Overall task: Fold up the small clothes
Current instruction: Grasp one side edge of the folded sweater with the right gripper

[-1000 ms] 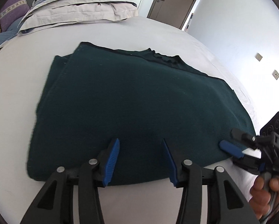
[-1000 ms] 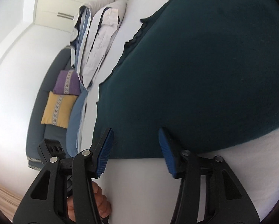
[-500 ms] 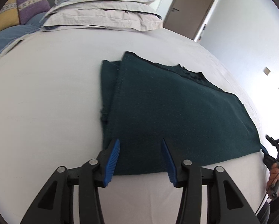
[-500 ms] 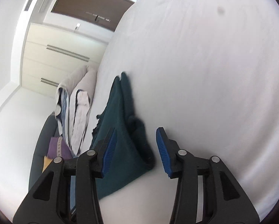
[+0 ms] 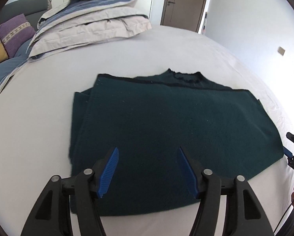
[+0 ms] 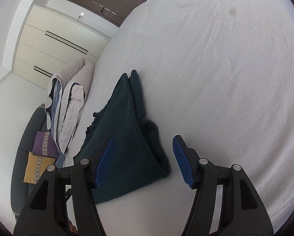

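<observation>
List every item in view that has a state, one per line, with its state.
Dark green sweater: folded, lying flat on the bed.
Left gripper: jaws open, empty, over the sweater's near edge.
Right gripper: jaws open, empty, at the sweater's end.
Bedding pile: folded, stacked.
Door: closed.

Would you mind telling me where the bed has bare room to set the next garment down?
Bare sheet lies beyond the green sweater's folded edge, and between its collar and the stacked bedding. That bedding corner is crowded.
</observation>
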`<state>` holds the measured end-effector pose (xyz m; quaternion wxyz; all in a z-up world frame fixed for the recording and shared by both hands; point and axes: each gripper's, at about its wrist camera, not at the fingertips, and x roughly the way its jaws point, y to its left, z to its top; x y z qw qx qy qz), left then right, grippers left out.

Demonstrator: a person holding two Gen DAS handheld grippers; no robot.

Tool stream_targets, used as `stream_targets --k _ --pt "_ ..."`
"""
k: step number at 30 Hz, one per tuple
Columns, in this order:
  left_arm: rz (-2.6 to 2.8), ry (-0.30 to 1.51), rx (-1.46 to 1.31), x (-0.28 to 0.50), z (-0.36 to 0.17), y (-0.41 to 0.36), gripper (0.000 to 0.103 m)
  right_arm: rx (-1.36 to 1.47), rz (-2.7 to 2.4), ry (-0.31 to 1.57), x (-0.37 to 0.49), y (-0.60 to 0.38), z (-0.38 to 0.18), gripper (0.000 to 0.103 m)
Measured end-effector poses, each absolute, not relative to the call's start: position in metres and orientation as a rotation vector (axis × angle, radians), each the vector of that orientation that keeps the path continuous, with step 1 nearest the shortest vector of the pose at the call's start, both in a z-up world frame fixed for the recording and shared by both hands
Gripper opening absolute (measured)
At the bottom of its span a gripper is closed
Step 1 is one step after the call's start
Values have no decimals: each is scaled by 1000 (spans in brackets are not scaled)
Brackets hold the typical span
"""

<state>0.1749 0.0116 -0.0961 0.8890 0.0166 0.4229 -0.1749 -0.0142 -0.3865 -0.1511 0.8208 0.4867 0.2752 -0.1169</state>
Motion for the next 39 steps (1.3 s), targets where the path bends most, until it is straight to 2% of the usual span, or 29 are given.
stream_targets --k 6,21,39 --pt "-340 977 38 194 -119 -9 65 1113 -342 545 -21 -368 -164 59" --pt "-337 974 60 192 -126 -14 74 1136 -294 554 -34 -372 -168 59" --pt "-347 984 32 192 -129 -16 75 1048 -153 734 81 -400 -160 59"
